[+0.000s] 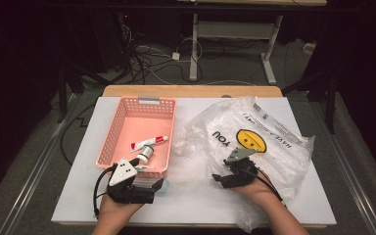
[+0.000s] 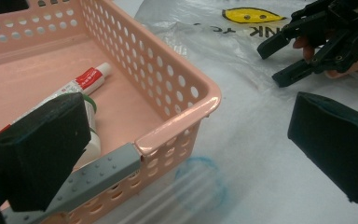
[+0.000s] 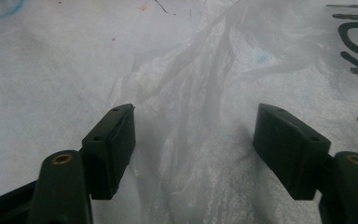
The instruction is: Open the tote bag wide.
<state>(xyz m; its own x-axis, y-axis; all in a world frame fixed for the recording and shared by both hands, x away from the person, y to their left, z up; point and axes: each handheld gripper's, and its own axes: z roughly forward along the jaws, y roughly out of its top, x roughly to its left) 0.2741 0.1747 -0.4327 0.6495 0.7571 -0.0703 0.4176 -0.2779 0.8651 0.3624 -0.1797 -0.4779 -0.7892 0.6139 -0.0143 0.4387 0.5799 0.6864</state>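
Pink perforated basket (image 1: 122, 127) sits on the left half of the white table (image 1: 191, 196), grey handle tab at its far rim and another at the near rim. Inside, toward the near right corner: a white toothpaste tube (image 1: 149, 142) with red label lying diagonally, and just beside it a small white jar or bottle with a green band (image 1: 146, 154); rest of the basket floor is bare. Clear crumpled plastic bag (image 1: 274, 142) with a yellow smiley and black "YOU" print spreads over the right half of the table, its left edge reaching near the basket's right wall. Left gripper (image 1: 149, 183) is at the basket's near right corner, jaws spread wide, nothing between them; in the left gripper view one jaw sits over the basket's inside and the other over the table outside, the corner rim between them. Right gripper (image 1: 220, 177) rests low on the near part of the bag, jaws spread apart, wrinkled plastic lying between them, not pinched. A faint blue ring mark (image 2: 200, 184) shows on the table just by the basket corner. Floor cables and desk legs lie beyond the table.
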